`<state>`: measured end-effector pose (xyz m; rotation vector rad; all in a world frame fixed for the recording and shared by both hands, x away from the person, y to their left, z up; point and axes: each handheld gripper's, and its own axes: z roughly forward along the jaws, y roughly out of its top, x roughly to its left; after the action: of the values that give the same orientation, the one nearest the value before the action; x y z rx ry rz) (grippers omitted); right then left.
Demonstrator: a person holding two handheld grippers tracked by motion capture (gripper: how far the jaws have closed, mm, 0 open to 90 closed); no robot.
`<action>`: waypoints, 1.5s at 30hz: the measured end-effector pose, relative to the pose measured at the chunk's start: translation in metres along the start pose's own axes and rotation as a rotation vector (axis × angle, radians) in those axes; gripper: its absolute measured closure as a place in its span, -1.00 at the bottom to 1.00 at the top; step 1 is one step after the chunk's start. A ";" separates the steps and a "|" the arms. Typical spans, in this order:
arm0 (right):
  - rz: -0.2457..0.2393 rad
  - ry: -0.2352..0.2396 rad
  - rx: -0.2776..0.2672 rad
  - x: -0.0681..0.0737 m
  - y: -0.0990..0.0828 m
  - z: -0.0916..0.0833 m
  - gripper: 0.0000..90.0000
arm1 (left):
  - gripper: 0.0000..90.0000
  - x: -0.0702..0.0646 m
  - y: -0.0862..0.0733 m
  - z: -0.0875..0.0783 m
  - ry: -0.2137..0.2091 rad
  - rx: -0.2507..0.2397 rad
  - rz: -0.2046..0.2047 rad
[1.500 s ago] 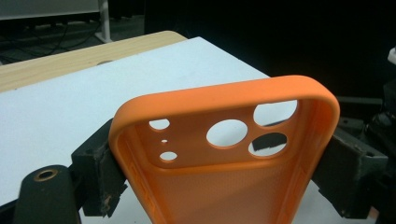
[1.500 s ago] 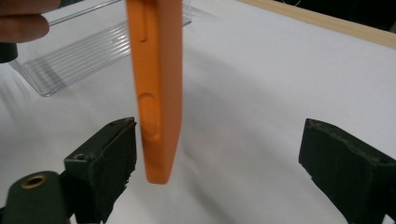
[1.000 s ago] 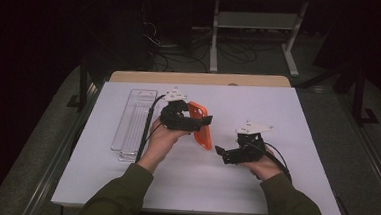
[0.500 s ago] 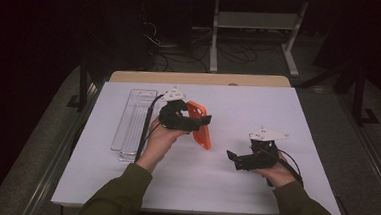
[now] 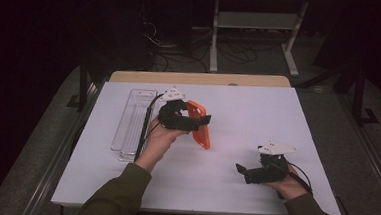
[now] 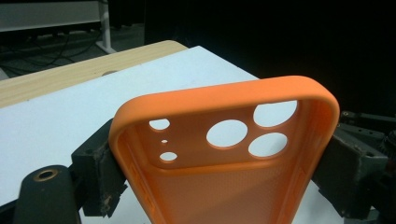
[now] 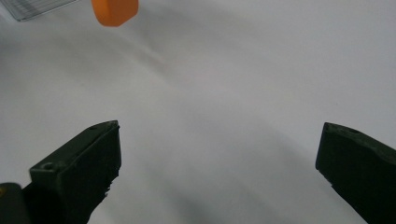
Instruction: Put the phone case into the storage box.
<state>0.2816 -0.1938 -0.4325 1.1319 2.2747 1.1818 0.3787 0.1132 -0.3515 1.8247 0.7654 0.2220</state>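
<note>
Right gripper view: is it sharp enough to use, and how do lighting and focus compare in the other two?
Right gripper view: soft, the white table smeared with faint shadow streaks, the orange phone case corner blurry; jaws wide apart. Left gripper view: case crisp, evenly lit, no glare, dark background. High view: table bright, surroundings nearly black, right gripper small and slightly soft.

Orange phone case (image 5: pixel 200 124), soft-looking, open back facing the left gripper's camera; camera cut-outs and small holes at its upper end (image 6: pixel 224 135). Clamped by its long sides between left gripper (image 5: pixel 197 122) jaws, raised over the white table (image 5: pixel 258 116).
</note>
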 end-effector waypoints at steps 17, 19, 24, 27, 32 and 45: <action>-0.017 0.017 0.009 0.000 -0.006 -0.002 -1.00 | -0.67 -0.002 0.015 -0.006 0.000 0.003 0.044; -0.016 0.017 0.009 0.000 -0.006 -0.002 -1.00 | -0.67 -0.001 0.019 -0.007 0.001 0.010 0.051; -0.022 0.022 0.013 0.000 -0.006 -0.002 -1.00 | -0.67 0.003 0.030 -0.012 0.010 0.001 0.071; -0.020 0.023 0.010 0.000 -0.006 -0.002 -1.00 | -0.67 0.007 0.038 -0.016 0.020 0.003 0.080; -0.024 0.023 0.010 0.000 -0.006 -0.002 -1.00 | -0.67 0.012 0.046 -0.021 0.035 -0.005 0.082; -0.024 0.025 0.010 -0.001 -0.006 -0.002 -1.00 | -0.67 0.031 0.061 -0.031 0.105 -0.009 0.085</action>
<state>0.2781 -0.1971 -0.4365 1.0961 2.3085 1.1835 0.4114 0.1434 -0.2912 1.8506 0.7593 0.3781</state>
